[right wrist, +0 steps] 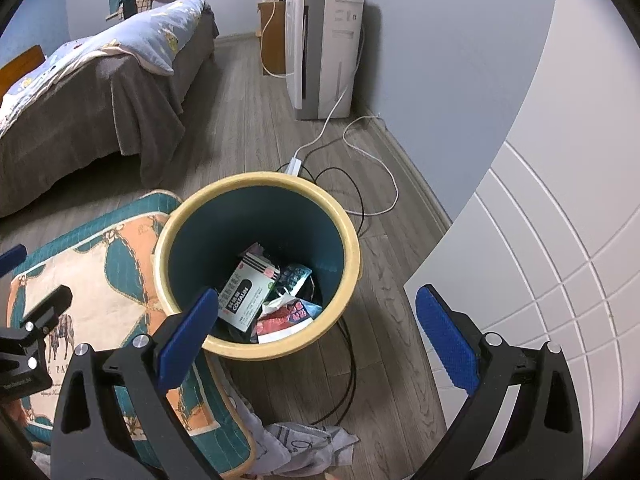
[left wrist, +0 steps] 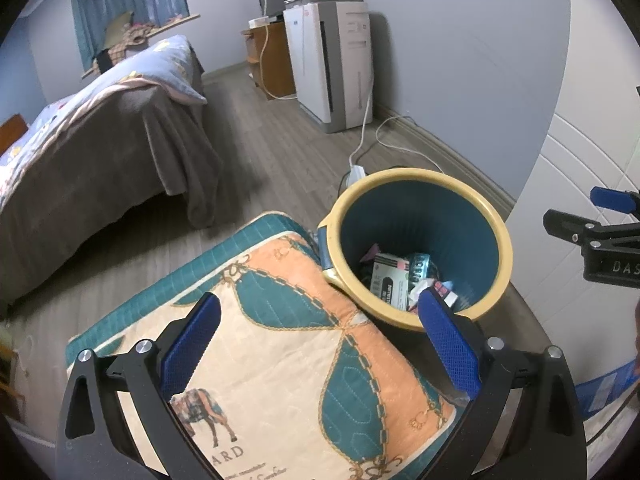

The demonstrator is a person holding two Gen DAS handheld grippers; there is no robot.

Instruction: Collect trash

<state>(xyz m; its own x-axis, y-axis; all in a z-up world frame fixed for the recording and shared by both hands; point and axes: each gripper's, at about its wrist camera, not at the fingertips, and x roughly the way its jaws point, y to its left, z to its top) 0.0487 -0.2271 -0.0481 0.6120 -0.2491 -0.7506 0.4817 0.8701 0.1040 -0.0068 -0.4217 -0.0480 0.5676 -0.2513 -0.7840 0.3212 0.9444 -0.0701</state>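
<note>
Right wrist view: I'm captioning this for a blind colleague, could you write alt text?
A yellow-rimmed teal waste bin on a wood floor holds a medicine box and wrappers, seen between the open right gripper. A patterned cushion touches the bin's left side; a bed stands behind.

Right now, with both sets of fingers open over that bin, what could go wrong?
The black cables run right by the bin and could snag, tipping it. The right gripper hangs over the bin's near edge and may knock it. The crumpled paper lies low near the cushion, easy to miss.
</note>
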